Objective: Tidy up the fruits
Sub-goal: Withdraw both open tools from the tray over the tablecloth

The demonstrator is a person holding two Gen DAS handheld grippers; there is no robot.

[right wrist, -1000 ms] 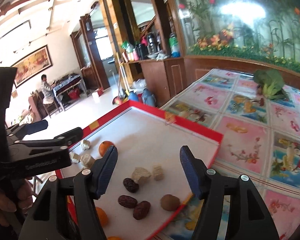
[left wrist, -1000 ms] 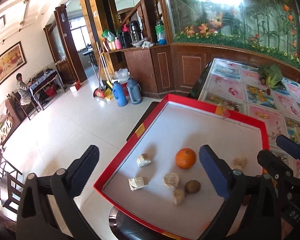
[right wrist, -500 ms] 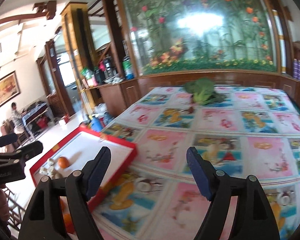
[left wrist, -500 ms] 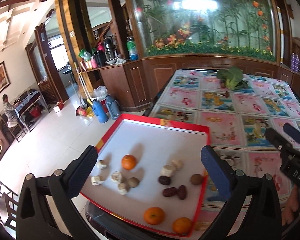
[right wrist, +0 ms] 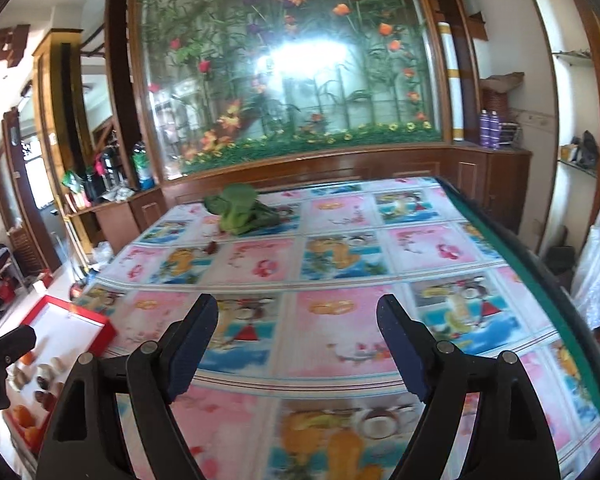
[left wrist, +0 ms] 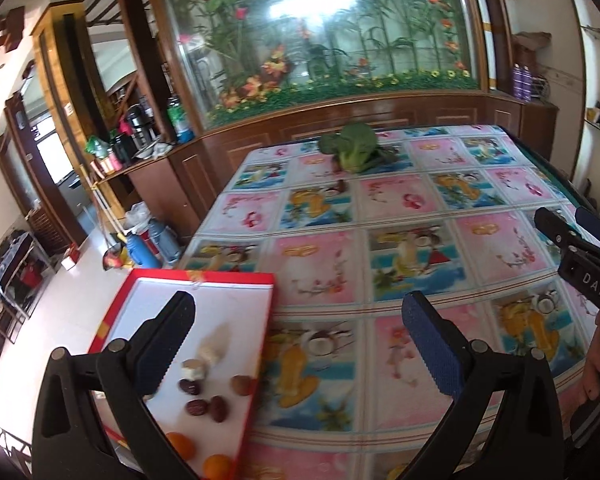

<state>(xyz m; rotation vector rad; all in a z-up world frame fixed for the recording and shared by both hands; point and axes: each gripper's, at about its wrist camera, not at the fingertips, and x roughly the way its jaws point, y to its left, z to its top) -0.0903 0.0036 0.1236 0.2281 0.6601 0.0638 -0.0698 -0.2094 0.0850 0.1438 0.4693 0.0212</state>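
Left gripper point(left wrist: 298, 334) fingers spread, empty; right gripper point(right wrist: 298, 338) likewise.

The big table point(left wrist: 412, 208) with the picture cloth has lots of bare room in the middle and on the right side. A gripper could pass over it freely there. Far back, a green leafy vegetable point(left wrist: 354, 147) lies on the cloth, with a small dark red thing point(left wrist: 341, 186) just in front of it. At the left edge sits a red tray point(left wrist: 266, 320) with a low rim. Inside the tray, dates point(left wrist: 206, 406), oranges point(left wrist: 217, 467) and pale chunks point(left wrist: 214, 346) lie close together, with little room between them. The far half of the tray is bare.
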